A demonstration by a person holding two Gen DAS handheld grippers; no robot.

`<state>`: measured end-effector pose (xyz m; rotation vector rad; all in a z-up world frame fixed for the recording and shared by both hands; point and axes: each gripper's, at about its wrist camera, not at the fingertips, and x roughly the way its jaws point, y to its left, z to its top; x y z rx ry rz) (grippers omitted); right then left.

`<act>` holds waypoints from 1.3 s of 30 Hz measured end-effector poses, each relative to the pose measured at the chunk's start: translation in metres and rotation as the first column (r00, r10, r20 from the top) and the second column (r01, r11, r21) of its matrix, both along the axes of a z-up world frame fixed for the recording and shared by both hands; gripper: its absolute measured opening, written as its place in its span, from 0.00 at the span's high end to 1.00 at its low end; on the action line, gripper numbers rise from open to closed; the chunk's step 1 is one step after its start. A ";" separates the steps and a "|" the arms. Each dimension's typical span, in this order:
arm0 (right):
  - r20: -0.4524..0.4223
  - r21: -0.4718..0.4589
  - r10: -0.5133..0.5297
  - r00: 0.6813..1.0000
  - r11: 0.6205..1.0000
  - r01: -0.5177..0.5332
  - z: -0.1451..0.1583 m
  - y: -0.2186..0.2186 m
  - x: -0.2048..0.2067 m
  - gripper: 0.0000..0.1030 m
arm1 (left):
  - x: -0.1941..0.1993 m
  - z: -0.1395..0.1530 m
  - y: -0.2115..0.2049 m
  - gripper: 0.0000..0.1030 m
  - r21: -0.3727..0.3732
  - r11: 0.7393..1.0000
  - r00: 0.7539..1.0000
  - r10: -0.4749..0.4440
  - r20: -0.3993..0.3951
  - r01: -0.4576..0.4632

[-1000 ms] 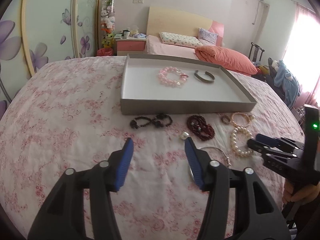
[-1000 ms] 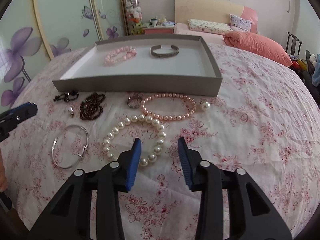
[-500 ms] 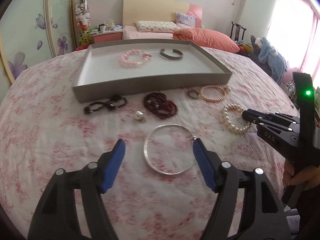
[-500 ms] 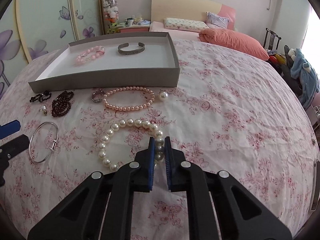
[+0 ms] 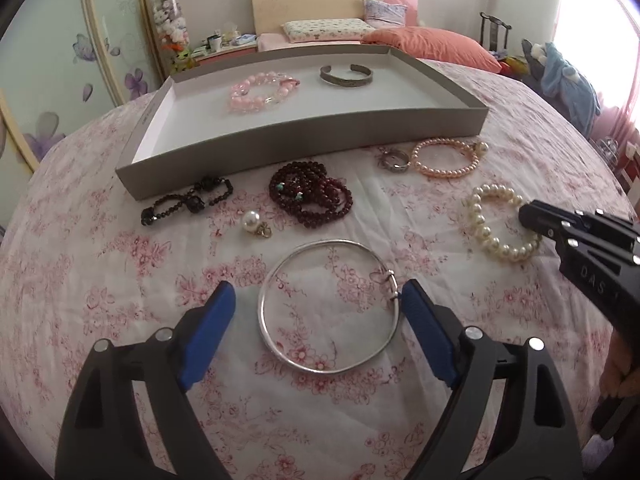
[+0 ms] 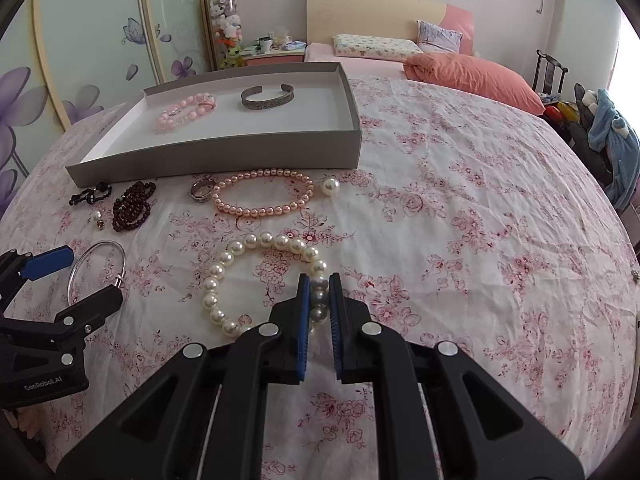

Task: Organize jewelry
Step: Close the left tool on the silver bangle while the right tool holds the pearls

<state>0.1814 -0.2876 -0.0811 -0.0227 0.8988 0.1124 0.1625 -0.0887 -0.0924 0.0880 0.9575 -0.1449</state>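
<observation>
From the left wrist, the left gripper [image 5: 316, 300] hangs over the silver bangle [image 5: 329, 306], jaws opening and straddling it, the ring flat on the floral bedspread [image 5: 100, 280]; from the right wrist, the right gripper [image 6: 318, 292] is clamped on the white pearl bracelet [image 6: 256, 280], with the grey tray [image 6: 216, 160] beyond it; bedroom behind.

Open bedspread [image 6: 460, 240] right of tray [image 6: 224, 156]; jewelry crowds tray front.
</observation>
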 end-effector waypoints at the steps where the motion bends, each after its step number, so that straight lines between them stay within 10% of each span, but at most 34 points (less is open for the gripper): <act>1: 0.001 -0.004 0.002 1.000 1.000 -0.002 0.000 0.001 0.000 0.90 | 0.001 0.000 0.001 0.19 0.000 1.000 1.000 0.005 -0.002 -0.005; 39: 0.005 -0.026 0.034 0.999 0.999 -0.033 -0.001 0.015 0.011 0.89 | -0.008 0.005 0.080 0.33 0.003 0.984 0.983 0.180 0.038 -0.180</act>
